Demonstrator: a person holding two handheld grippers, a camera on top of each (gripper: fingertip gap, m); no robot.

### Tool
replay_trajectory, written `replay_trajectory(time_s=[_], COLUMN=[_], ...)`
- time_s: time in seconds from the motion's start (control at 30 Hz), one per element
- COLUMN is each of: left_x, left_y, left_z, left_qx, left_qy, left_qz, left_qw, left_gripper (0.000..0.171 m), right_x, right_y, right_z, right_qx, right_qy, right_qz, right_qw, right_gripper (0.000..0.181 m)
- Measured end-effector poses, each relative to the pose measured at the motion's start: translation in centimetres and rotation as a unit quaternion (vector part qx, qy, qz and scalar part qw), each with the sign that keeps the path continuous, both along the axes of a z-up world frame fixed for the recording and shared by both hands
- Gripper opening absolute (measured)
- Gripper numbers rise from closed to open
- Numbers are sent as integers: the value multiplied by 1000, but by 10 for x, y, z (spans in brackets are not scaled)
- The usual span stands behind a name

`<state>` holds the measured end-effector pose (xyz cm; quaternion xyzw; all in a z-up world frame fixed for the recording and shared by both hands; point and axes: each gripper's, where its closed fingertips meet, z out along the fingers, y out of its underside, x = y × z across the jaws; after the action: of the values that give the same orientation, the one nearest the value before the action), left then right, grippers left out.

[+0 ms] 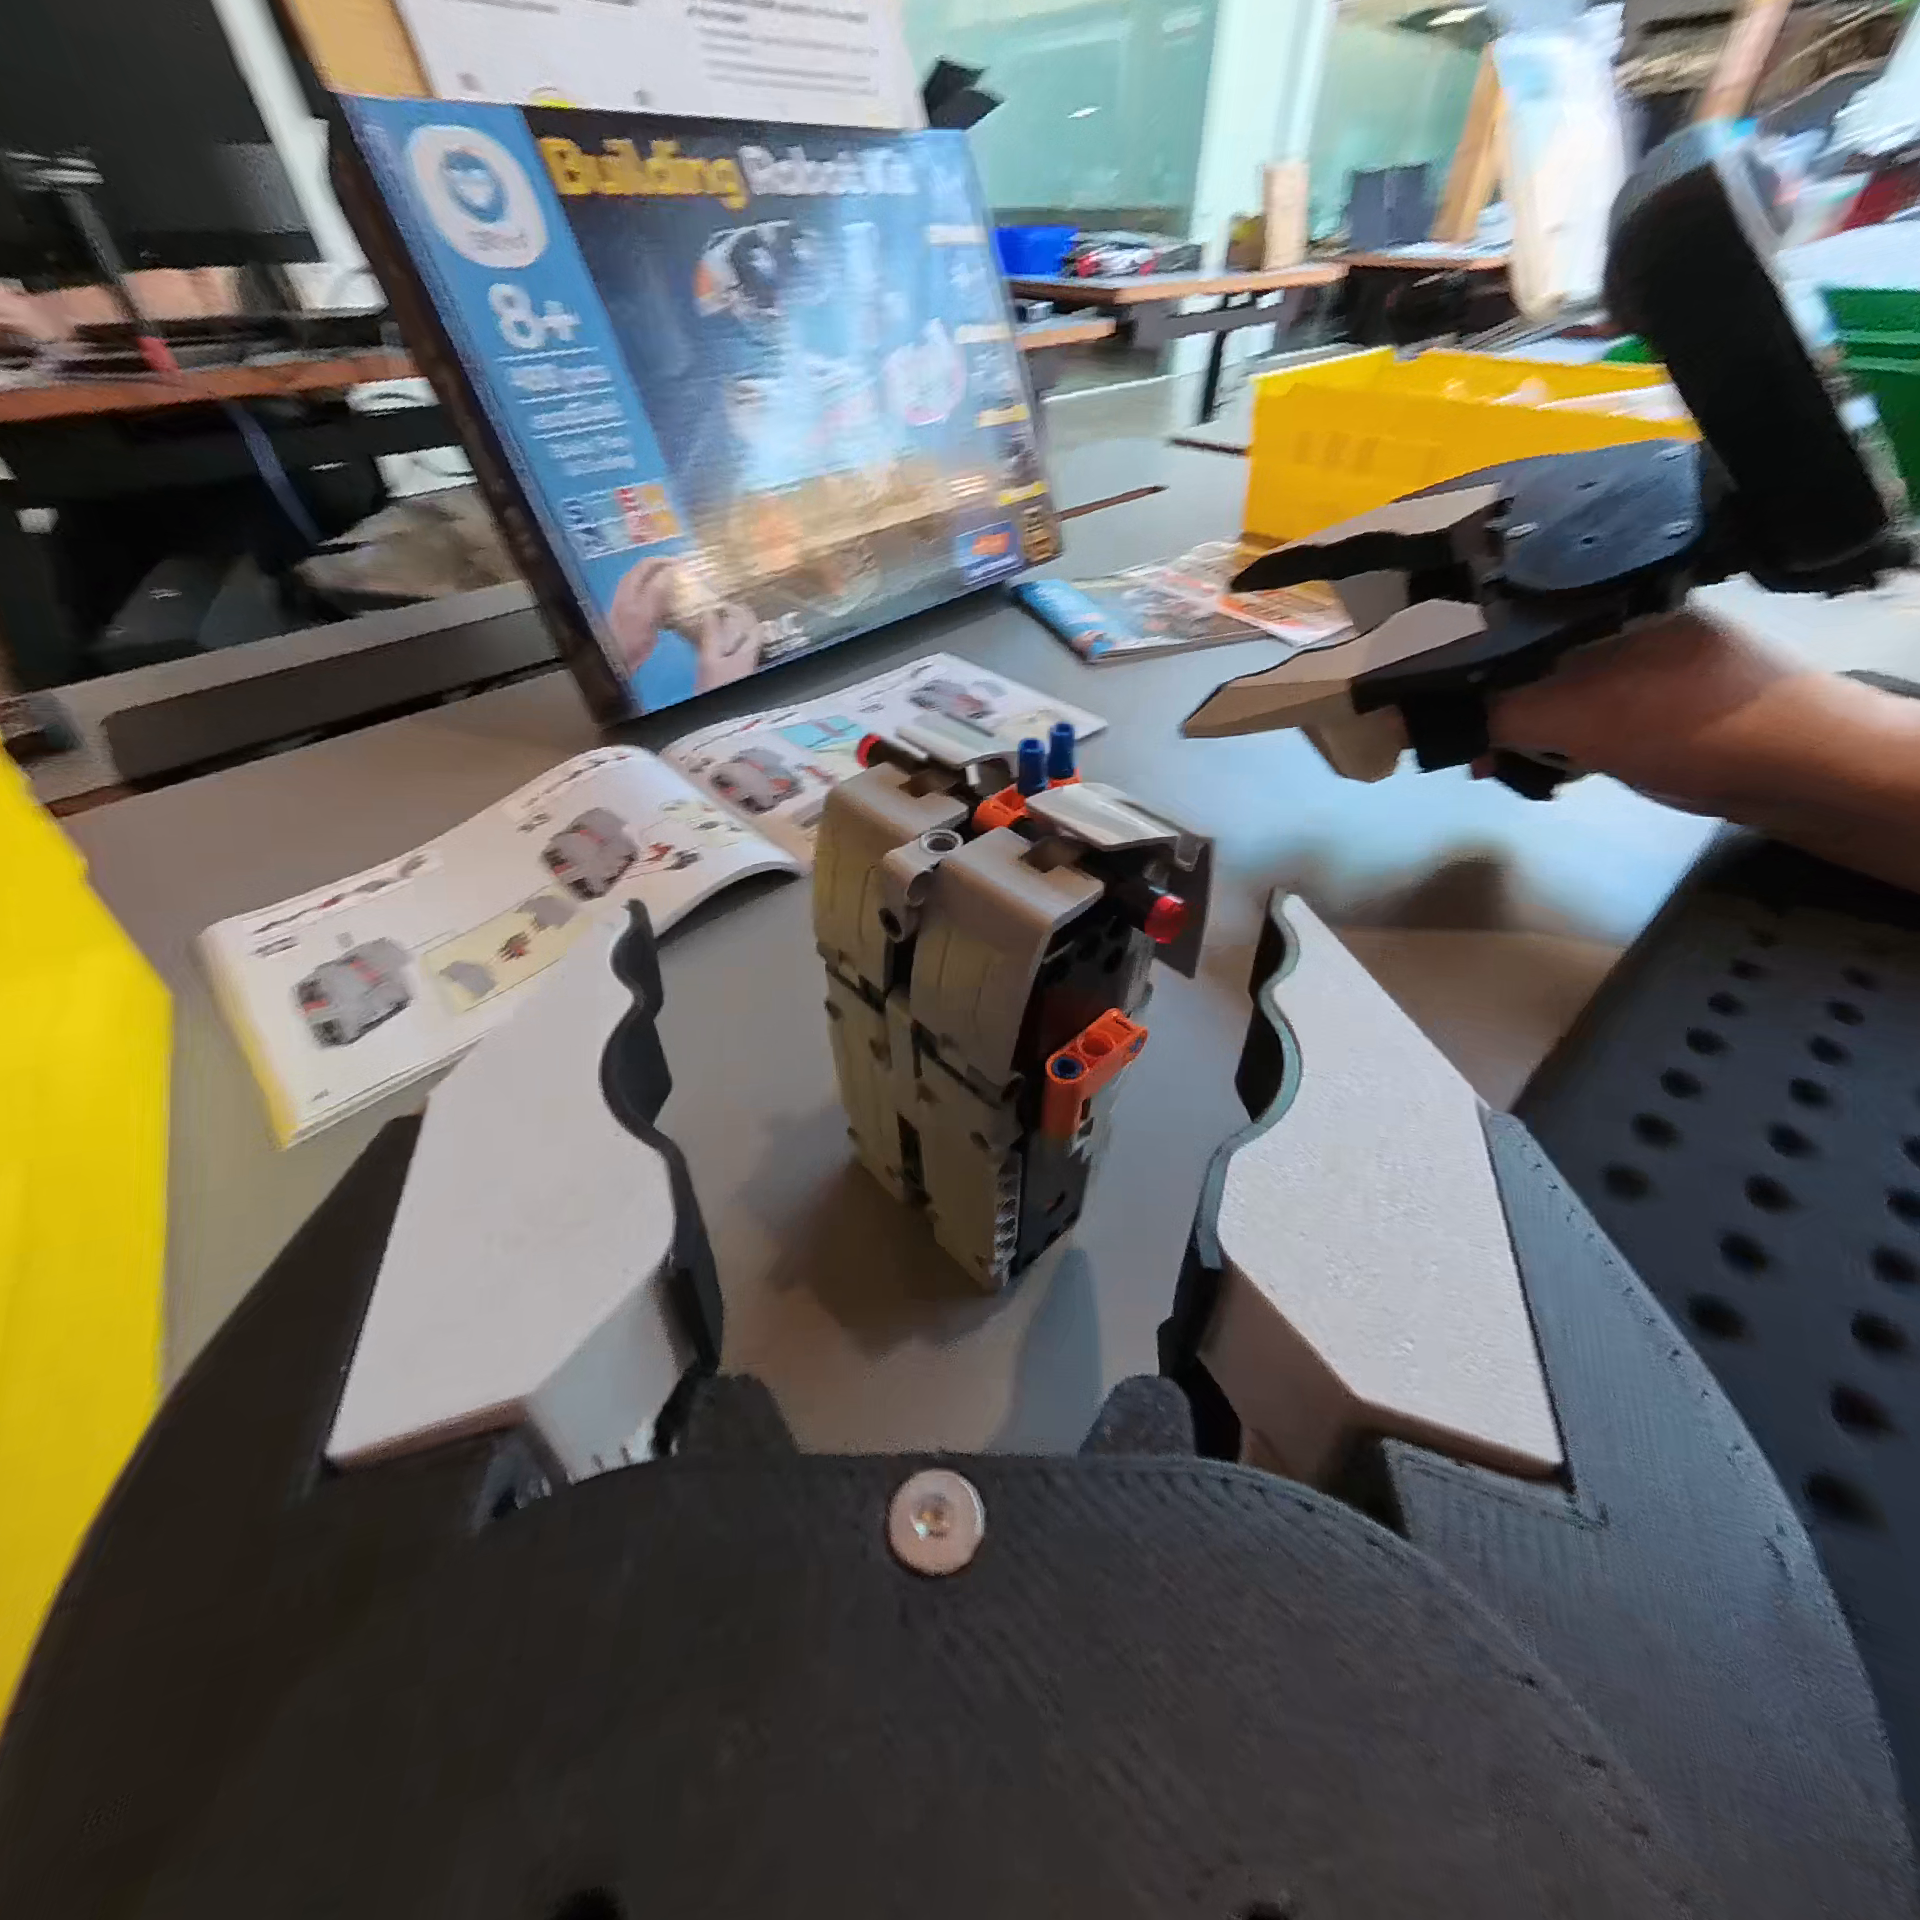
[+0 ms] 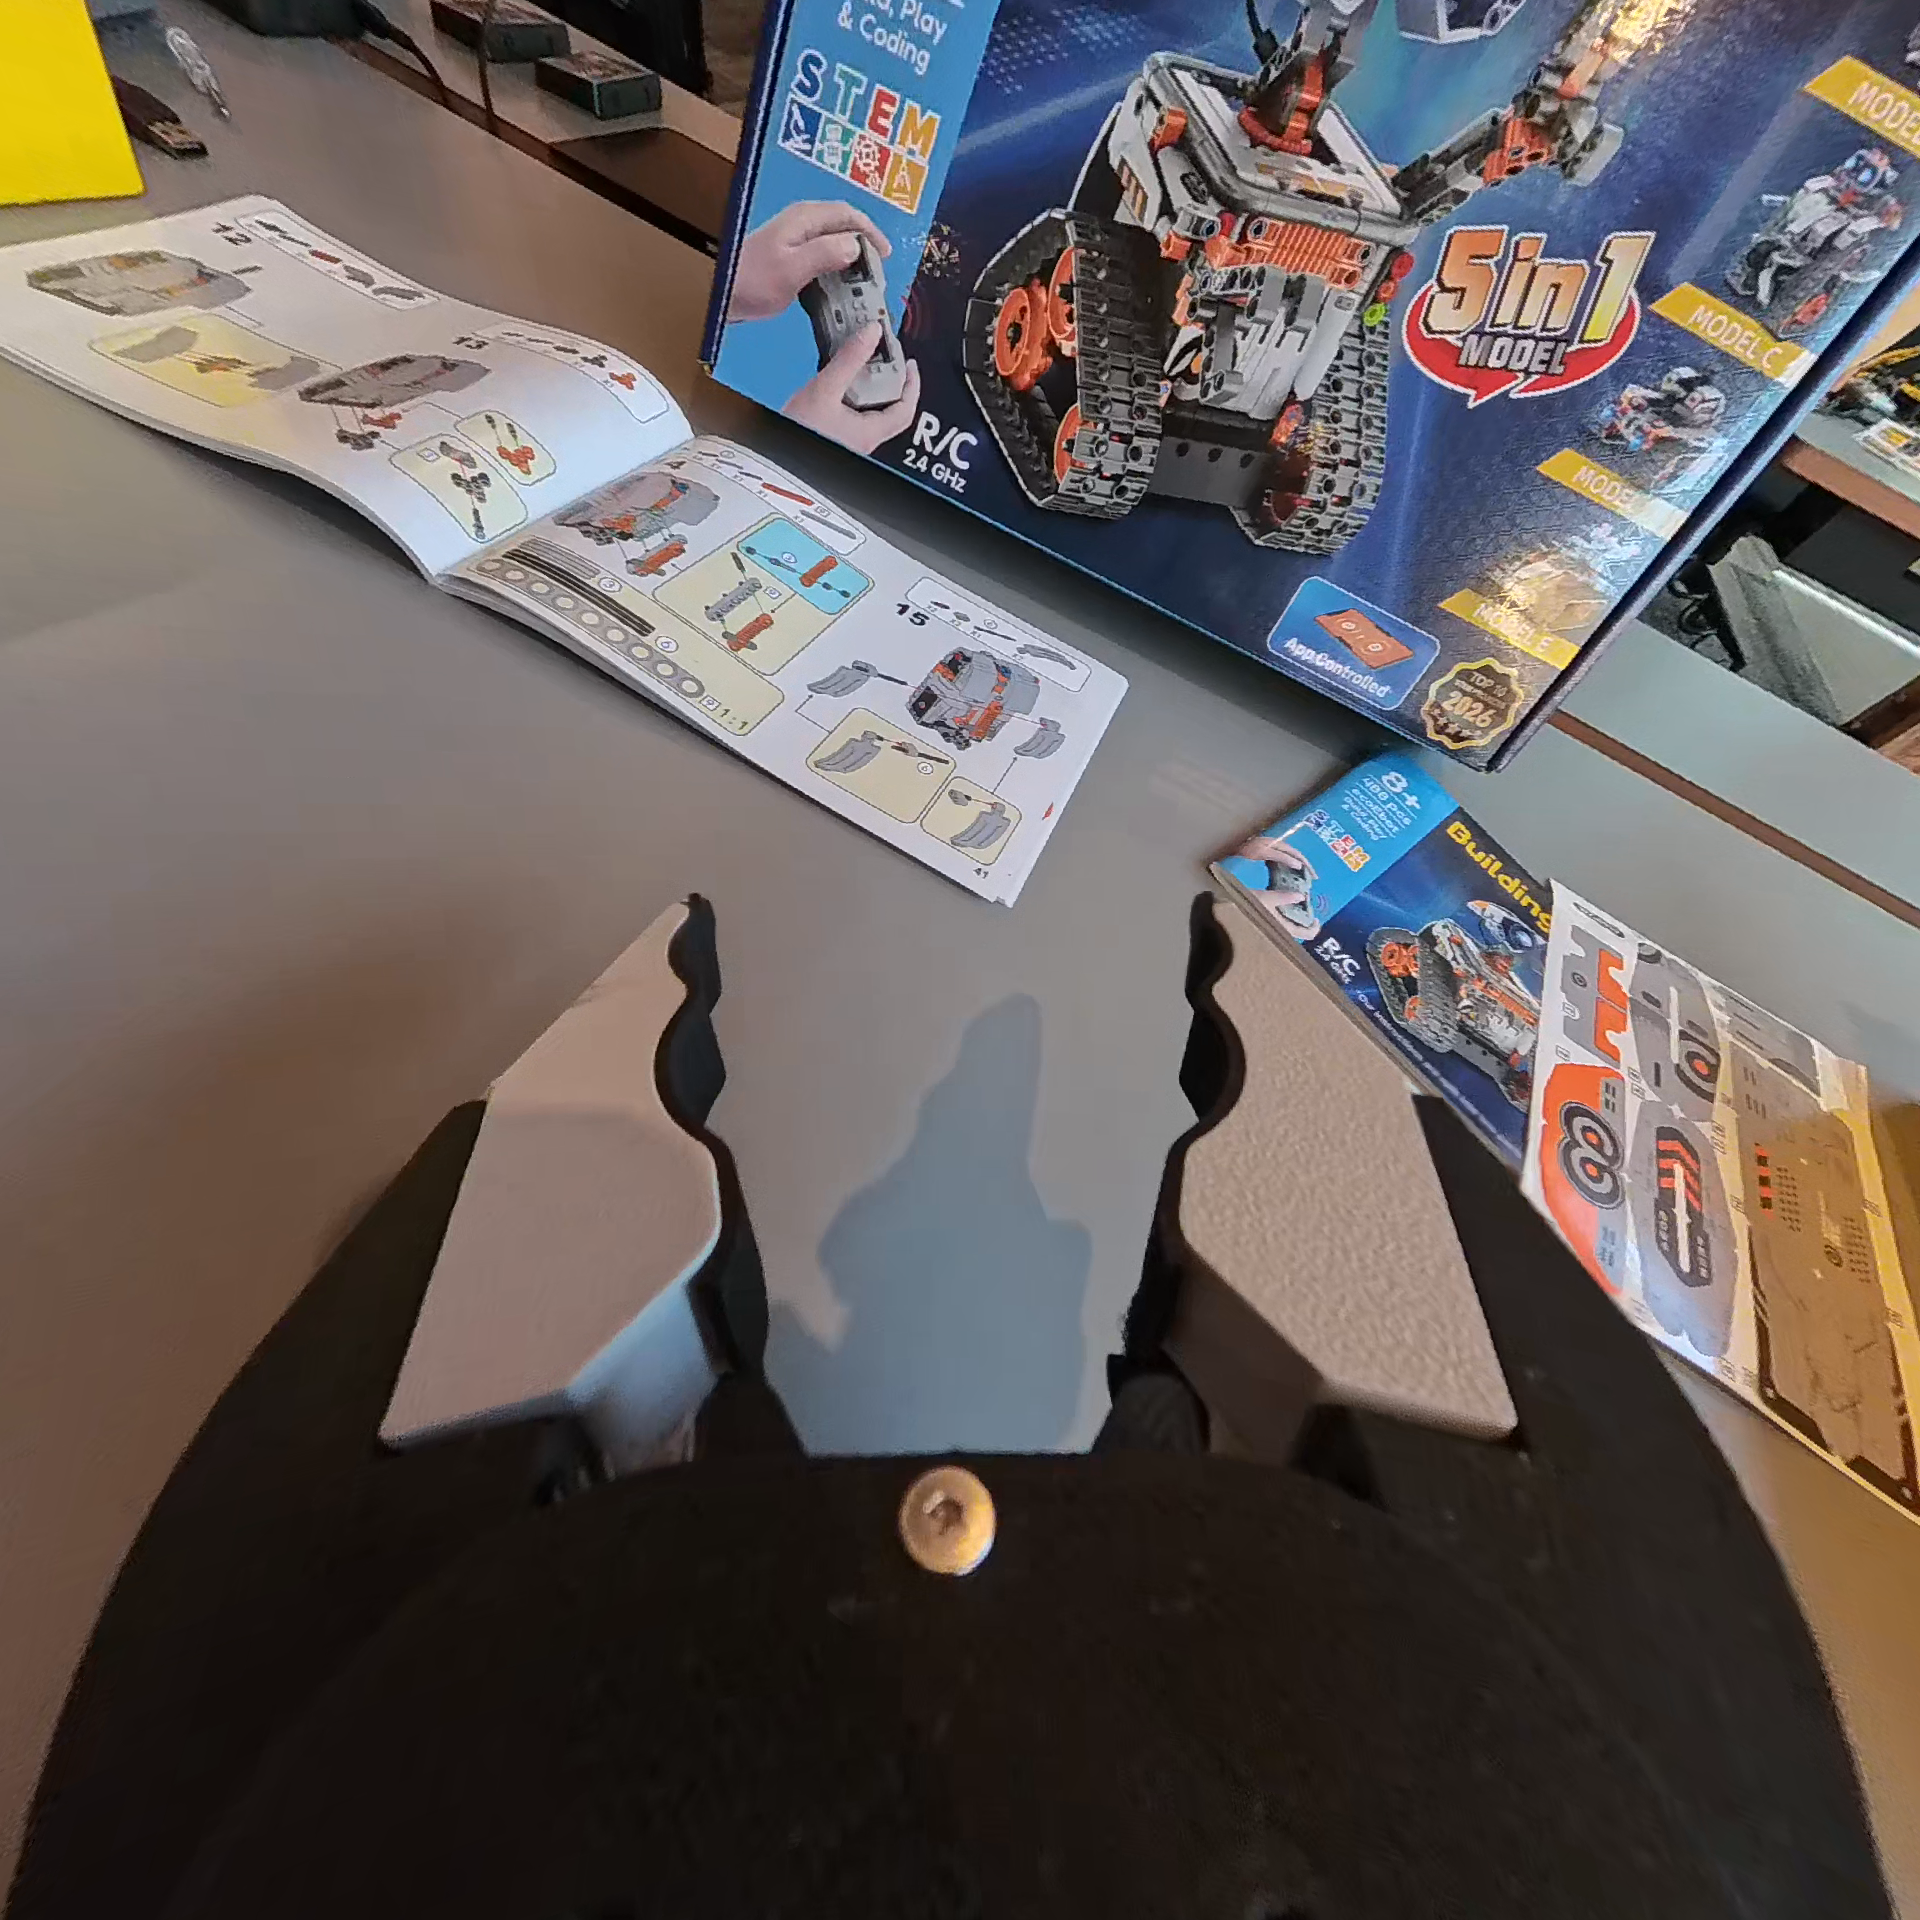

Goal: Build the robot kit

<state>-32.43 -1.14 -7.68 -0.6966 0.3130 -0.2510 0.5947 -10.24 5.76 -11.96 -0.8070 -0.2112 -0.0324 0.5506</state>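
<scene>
Left gripper [image 1: 951, 940] wide, around upright grey-orange brick model [image 1: 987, 997]; right gripper [image 2: 951, 925] wide, empty, near open booklet [image 2: 582, 520]

A blue kit box [image 2: 1299, 343] printed with a tracked robot stands upright at the back of the grey tabletop [image 2: 312, 831]. Just in front of it an instruction booklet [image 2: 582, 520] lies open. Nearer the camera in the left wrist view, a grey, black and orange brick-built model [image 1: 987, 1029] stands on end. To the right lie a closed blue booklet [image 2: 1392, 956] and a sticker sheet [image 2: 1714, 1195] overlapping it. A yellow bin [image 1: 1392, 436] sits behind them, and a black perforated panel [image 1: 1766, 1143] lies at the right edge.
</scene>
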Motion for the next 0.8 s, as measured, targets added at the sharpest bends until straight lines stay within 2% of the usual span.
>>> replay_trajectory(time_s=[0.17, 0.3, 0.4, 0.47, 0.57, 0.7, 0.8], left_x=[-5, 7, 15, 18, 12, 12, -2], left_y=[-8, -14, -14, -12, -4, -2, 5], left_z=[8, 15, -2, -16, -37, -47, -46], left_qx=[-25, -78, -106, -126, -148, -169, -151], left_qy=[15, -16, 11, 40, 86, 85, 104], left_qz=[61, 80, 112, 133, 163, 158, 184], left_qw=[998, 994, 988, 982, 972, 969, 966], left_gripper=[100, 103, 106, 105, 95, 73, 67], right_x=[-11, -24, -39, -43, -43, -46, -45], right_y=[-2, 0, 7, 17, 37, 44, 41], right_z=[-4, 6, 26, 37, 46, 27, 9], right_qx=[-19, -14, 1, 23, 72, 71, 53], right_qy=[16, 27, 45, 21, -26, -60, -61], right_qz=[23, 57, 105, 127, 155, 198, 219], right_qw=[999, 998, 993, 991, 985, 976, 972], right_gripper=[89, 89, 88, 88, 88, 87, 85])
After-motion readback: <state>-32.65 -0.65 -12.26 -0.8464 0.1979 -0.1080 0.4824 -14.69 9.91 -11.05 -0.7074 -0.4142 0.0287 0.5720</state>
